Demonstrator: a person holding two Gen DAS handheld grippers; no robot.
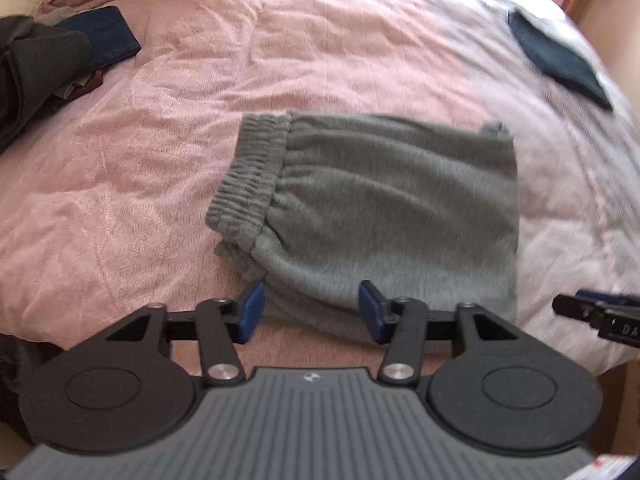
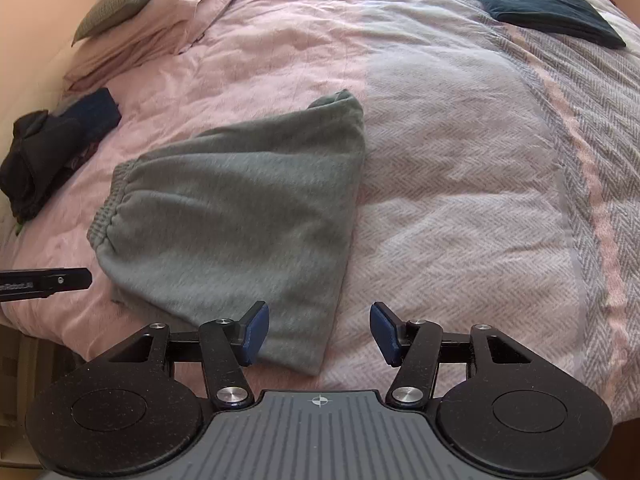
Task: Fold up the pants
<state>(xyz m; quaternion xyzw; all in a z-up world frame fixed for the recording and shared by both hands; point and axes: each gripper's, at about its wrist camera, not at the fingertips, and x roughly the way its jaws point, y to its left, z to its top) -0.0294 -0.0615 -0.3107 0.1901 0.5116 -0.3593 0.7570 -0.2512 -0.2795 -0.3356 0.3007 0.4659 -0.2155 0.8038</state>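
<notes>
While folded grey pants lie near the bed's front edge, left gripper and right gripper hover spread apart, empty.

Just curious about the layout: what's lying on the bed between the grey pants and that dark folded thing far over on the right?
Nothing; only bare bedspread separates the grey pants from the dark folded garment, clearest in the right wrist view.

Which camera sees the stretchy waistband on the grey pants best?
The left wrist view: the ribbed waistband of the grey pants is near and its ridges are clear. The right wrist view shows it smaller, at the pants' left edge.
</notes>
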